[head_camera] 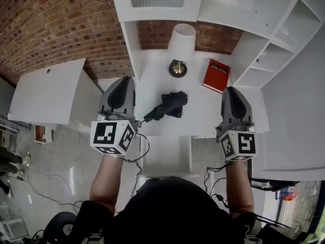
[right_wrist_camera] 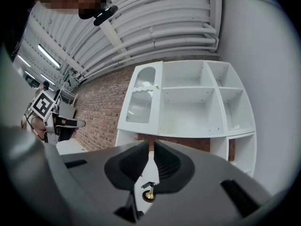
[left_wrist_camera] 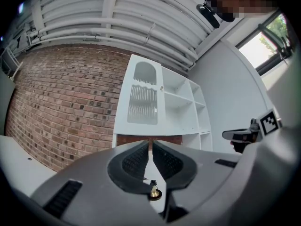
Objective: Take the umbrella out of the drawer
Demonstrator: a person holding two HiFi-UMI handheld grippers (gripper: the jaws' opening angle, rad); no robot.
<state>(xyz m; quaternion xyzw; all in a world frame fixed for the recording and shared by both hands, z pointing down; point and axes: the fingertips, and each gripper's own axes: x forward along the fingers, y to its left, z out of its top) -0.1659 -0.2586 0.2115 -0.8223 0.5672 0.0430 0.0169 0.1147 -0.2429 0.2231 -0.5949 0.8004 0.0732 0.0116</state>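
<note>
grey left gripper (head_camera: 125, 80), right gripper (head_camera: 231, 89) — level, closed

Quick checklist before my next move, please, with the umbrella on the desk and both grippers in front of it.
1. Umbrella out of the drawer and lying on the desk: ok.
2. Left gripper shut, nothing between its jaws: ok.
3. Right gripper shut, nothing between its jaws: ok.
4. Both grippers apart from the umbrella: ok.
5. Lamp and book apart from the umbrella: ok.
6. Drawer pushed back in: cannot tell.
</note>
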